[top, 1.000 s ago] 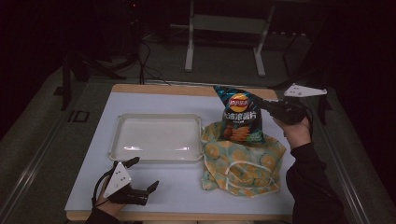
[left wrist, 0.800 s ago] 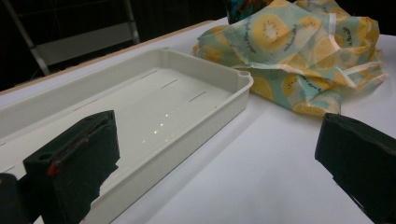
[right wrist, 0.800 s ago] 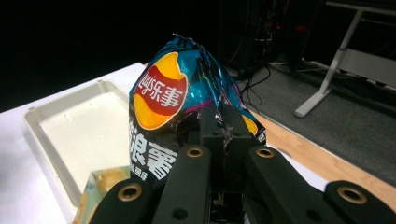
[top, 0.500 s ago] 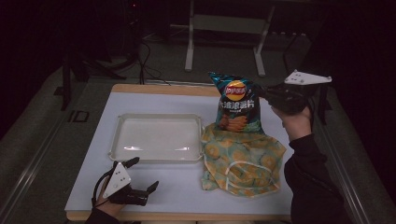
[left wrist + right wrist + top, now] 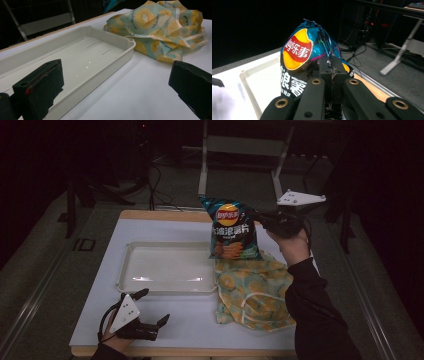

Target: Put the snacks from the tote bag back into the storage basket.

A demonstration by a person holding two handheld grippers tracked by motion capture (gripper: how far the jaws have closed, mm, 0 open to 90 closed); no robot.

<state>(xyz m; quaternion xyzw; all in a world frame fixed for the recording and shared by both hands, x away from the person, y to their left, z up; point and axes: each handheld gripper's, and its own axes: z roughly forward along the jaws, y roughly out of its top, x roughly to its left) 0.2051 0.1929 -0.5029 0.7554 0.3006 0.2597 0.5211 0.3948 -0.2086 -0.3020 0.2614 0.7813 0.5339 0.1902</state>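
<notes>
The chip bag [image 5: 233, 231] now hangs higher and farther left than before, above the fruit-print cloth [image 5: 255, 292] beside the white tray [image 5: 165, 270]. The raised right hand-held gripper [image 5: 260, 218] pinches its edge, seemingly; the left hand-held gripper [image 5: 152, 307] rests released on the table [image 5: 200, 327].

I see the white table [image 5: 165, 330] across the middle of the frame, dark floor all around it. In the upper centre, my right gripper [image 5: 260, 218] pinches the edge of a blue chip bag [image 5: 231, 229], which hangs upright in the air, clear of the table. Just below it, at centre right, a yellow-patterned cloth bag [image 5: 252, 290] lies crumpled on the table. Left of that, touching its edge, sits an empty white tray [image 5: 125, 275]. At the lower left, my left gripper [image 5: 152, 312] rests near the table's front edge, jaws spread apart with nothing between them.
</notes>
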